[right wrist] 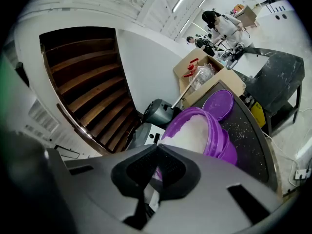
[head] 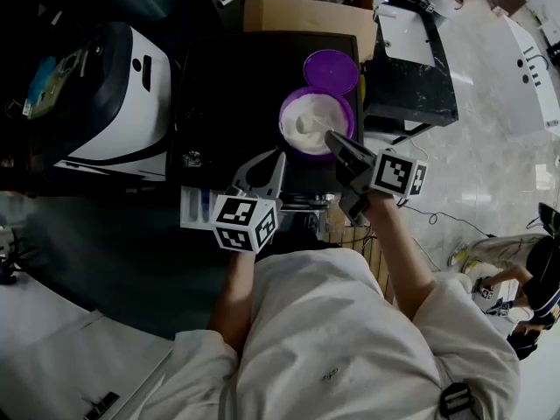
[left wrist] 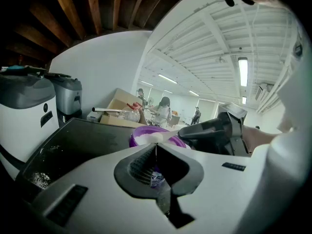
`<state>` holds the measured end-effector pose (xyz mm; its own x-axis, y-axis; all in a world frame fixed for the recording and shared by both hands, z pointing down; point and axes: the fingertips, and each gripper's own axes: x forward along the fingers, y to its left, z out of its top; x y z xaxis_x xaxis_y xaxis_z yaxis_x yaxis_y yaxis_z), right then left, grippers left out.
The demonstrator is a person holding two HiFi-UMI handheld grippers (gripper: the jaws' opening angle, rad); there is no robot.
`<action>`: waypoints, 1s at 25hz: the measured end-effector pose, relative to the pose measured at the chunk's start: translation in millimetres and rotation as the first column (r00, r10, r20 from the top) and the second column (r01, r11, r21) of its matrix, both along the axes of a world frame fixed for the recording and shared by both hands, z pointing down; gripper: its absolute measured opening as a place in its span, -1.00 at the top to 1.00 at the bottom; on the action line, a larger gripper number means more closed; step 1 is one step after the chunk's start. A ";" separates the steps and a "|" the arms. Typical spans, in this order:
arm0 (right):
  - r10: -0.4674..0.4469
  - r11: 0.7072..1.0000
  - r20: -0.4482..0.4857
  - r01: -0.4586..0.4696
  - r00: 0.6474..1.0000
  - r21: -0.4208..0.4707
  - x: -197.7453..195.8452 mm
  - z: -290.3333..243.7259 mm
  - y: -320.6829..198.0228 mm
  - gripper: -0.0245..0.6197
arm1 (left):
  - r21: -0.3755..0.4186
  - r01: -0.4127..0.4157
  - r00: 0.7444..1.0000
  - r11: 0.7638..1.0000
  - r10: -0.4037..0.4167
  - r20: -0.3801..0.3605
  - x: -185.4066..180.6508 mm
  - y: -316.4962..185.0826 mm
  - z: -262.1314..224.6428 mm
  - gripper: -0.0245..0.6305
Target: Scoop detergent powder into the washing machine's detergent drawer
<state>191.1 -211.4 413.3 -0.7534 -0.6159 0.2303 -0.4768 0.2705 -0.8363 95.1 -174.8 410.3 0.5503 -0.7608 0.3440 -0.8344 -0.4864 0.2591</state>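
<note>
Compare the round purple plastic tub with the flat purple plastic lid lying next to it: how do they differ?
The round purple plastic tub is deep-walled and filled with white powder; the flat purple plastic lid is a shallow disc with no heap in it. The tub looks wider than the lid. The tub sits nearer the person, the lid just beyond it. Both are purple, round, and rest on the black top surface.

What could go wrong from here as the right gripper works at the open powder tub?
The tub is full of powder and its lid is off. A nudge from the right gripper at its rim might spill more onto the black top, where grains already lie.
</note>
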 end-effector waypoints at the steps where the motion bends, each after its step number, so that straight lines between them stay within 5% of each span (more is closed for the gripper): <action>1: 0.004 1.000 0.013 -0.004 1.000 -0.003 1.1 -1.4 0.4 0.91 | 0.001 0.001 1.000 1.000 -0.001 0.000 0.7 0.1 -0.6 0.86; 25: -0.011 0.999 0.249 -0.001 0.968 0.047 -10.0 -31.8 12.6 0.91 | 0.025 0.055 0.998 0.998 -0.055 -0.015 -20.7 18.7 -5.0 0.86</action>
